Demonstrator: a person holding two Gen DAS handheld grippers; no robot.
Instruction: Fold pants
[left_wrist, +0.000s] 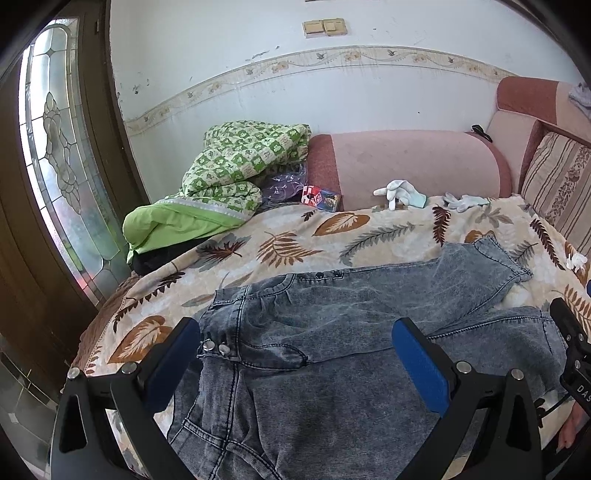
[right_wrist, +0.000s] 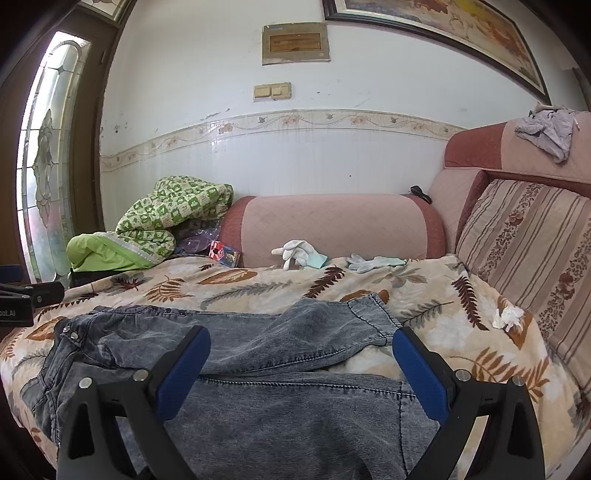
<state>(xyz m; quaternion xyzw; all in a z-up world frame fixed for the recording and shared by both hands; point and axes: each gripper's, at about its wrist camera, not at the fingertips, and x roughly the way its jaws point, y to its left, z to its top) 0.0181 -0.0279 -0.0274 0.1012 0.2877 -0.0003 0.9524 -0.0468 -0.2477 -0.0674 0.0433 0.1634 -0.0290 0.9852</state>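
Observation:
Grey washed jeans (left_wrist: 332, 332) lie spread on a leaf-patterned blanket (left_wrist: 295, 236), waist with metal buttons to the left, legs running right. My left gripper (left_wrist: 295, 332) is open, hovering over the waist and seat area, empty. In the right wrist view the jeans (right_wrist: 258, 354) show one leg lying over the other, its cuff toward the back right. My right gripper (right_wrist: 301, 343) is open and empty above the leg part. The right gripper's body shows at the right edge of the left wrist view (left_wrist: 570, 343).
A green checked quilt (left_wrist: 240, 162) is piled at the back left beside a pink bolster (left_wrist: 406, 166). White gloves (left_wrist: 402, 192) and a small colourful box (left_wrist: 321, 197) lie by the bolster. A striped cushion (right_wrist: 528, 251) stands on the right, crumpled tissue (right_wrist: 508, 317) beside it. A glass-panelled door (left_wrist: 55, 147) stands at left.

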